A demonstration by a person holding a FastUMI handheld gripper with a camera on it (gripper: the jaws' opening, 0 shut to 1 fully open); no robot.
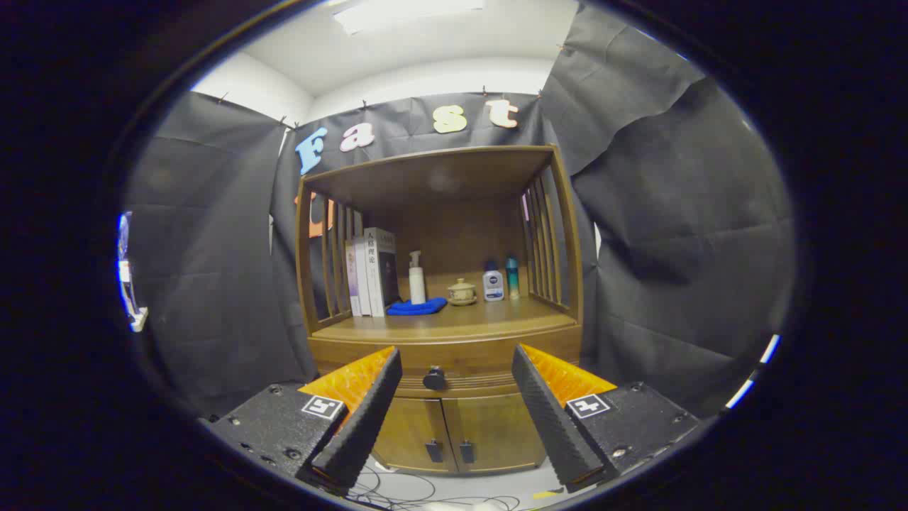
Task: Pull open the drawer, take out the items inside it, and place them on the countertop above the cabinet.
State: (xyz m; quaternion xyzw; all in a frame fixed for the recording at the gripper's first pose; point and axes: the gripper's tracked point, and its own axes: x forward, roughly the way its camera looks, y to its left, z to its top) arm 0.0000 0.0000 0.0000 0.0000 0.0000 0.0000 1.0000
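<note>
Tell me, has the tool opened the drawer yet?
Not yet. The wooden drawer looks shut, its round dark knob untouched. The tool is open, holding nothing, with the knob between its fingers but farther off. Left: pull the drawer open and lift its items onto the wooden countertop.

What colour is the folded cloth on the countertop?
Blue; the cloth shows best in the gripper view, beyond the open gripper.
</note>
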